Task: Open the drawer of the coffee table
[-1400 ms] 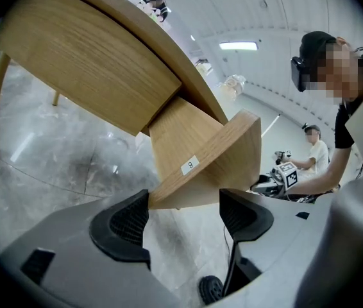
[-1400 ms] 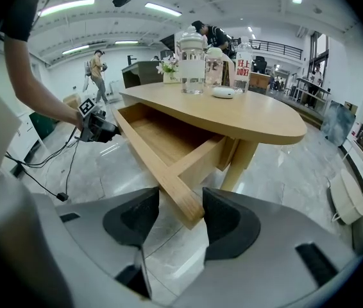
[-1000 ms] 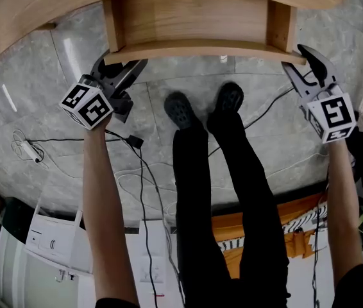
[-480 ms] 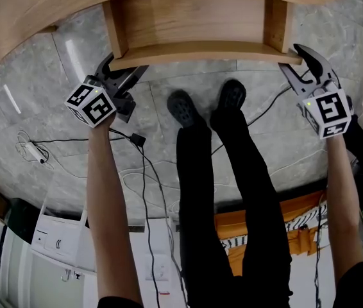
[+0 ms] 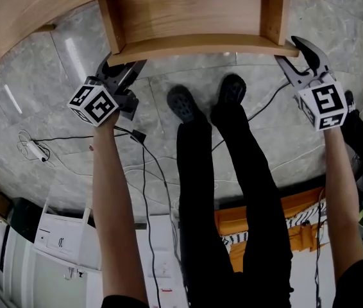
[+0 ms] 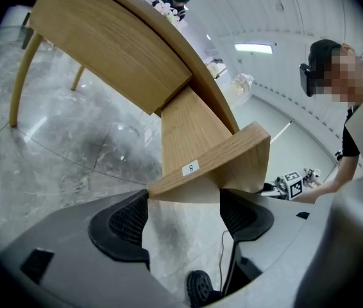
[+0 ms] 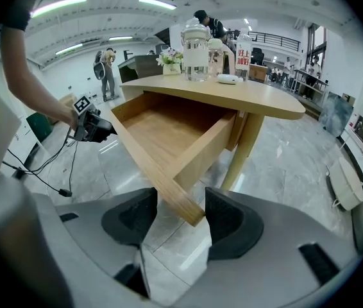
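Observation:
The wooden coffee table (image 5: 27, 11) has its drawer (image 5: 194, 15) pulled out toward me, empty inside. My left gripper (image 5: 127, 66) holds the left end of the drawer front (image 5: 201, 43). In the left gripper view that corner (image 6: 220, 165) sits between the pads of the left gripper (image 6: 183, 207), touching both. My right gripper (image 5: 294, 50) is at the right end. In the right gripper view the open drawer (image 7: 168, 130) runs away from the right gripper (image 7: 180, 220), whose pads clamp its near corner.
My legs and dark shoes (image 5: 181, 108) stand below the drawer on the marble floor, with cables (image 5: 143, 172) trailing left. A glass jar (image 7: 196, 50), flowers and bottles stand on the tabletop (image 7: 233, 95). A table leg (image 7: 249, 140) slants down right of the drawer.
Both grippers and the drawer front sit slightly higher in the head view than a second ago. Both grips look the same.

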Available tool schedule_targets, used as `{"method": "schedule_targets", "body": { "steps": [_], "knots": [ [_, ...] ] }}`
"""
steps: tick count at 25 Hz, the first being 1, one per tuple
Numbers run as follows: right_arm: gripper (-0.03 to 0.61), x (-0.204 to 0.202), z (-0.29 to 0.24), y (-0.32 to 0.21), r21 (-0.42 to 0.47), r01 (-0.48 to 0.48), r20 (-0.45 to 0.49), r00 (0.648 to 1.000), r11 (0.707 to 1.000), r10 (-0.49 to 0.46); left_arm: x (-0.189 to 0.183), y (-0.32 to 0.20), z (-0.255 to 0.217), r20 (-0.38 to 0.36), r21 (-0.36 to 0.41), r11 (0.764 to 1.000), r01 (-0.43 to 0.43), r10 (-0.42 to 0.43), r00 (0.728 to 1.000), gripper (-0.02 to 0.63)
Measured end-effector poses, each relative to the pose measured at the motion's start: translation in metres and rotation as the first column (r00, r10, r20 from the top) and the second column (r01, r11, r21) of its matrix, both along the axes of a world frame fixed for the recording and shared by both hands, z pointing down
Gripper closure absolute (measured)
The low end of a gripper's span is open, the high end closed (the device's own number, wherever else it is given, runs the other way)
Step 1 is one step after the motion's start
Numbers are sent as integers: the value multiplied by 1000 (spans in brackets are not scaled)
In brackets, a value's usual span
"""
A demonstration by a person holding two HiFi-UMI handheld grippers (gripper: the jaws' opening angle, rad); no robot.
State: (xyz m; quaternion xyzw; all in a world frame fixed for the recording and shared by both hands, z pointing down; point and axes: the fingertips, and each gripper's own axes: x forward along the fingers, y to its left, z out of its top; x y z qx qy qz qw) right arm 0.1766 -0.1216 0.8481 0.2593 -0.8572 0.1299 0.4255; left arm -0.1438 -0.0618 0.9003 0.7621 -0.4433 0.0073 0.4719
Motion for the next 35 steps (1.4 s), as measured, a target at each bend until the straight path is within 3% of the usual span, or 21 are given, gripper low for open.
{"method": "schedule_targets", "body": {
  "steps": [3,9,14,22,26,30,35],
  "knots": [
    [353,3,-8,-2,-16,-52,-3,999,999,52,1,6,-3,-26,-43,997,63,-65,998,268],
    [350,3,-34,12,-23,-118,38,992,993,118,18,54,-8,-21,-128,989,80,-83,996,268],
    [350,-14,-86,22,-62,-122,130,983,991,129,34,71,-59,0,-133,985,107,-108,994,268],
    [350,-28,-203,20,-64,-158,216,962,985,169,67,55,-207,38,-34,993,116,-115,993,272],
    [353,-32,-268,38,-58,-152,256,953,987,162,91,49,-293,17,18,993,117,-118,993,281],
    [360,-37,-326,41,-39,-162,309,936,986,166,105,33,-378,21,126,985,115,-119,993,299],
    [376,-38,-408,53,-19,-149,361,921,989,146,124,40,-475,33,205,971,122,-131,991,324]
  ]
}}
